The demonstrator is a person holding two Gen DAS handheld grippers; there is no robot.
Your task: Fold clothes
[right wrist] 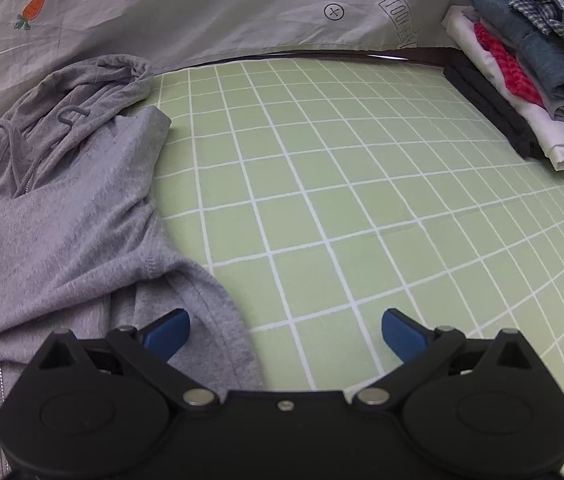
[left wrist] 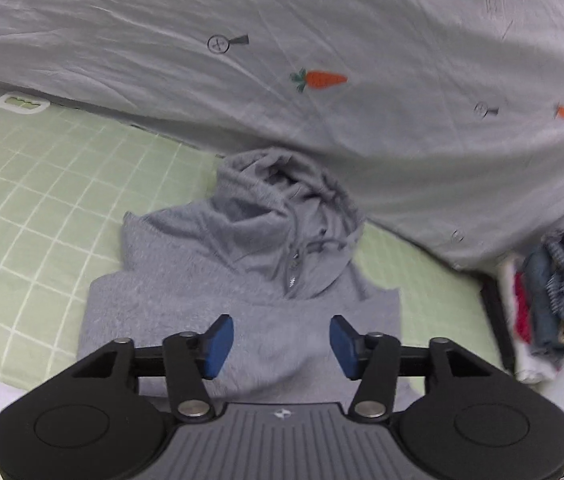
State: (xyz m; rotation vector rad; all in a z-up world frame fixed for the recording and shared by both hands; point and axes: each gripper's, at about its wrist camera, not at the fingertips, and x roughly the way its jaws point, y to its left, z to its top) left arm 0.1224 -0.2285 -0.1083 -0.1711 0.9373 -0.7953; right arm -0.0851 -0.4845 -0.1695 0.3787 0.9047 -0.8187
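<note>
Green checked bedsheet (right wrist: 322,200) carries a grey zip hoodie (left wrist: 242,280); left gripper (left wrist: 281,344) and right gripper (right wrist: 285,334) hover spread apart, holding nothing.

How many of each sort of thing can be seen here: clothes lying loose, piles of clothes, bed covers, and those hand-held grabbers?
Grey hoodie: 1
Stack of folded clothes: 1
Grey carrot-print quilt: 1
Green checked sheet: 1
Grippers, left gripper and right gripper: 2
Total: 6

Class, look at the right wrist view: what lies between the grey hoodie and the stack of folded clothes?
Only bare green checked sheet separates the grey hoodie from the stack of folded clothes.
</note>
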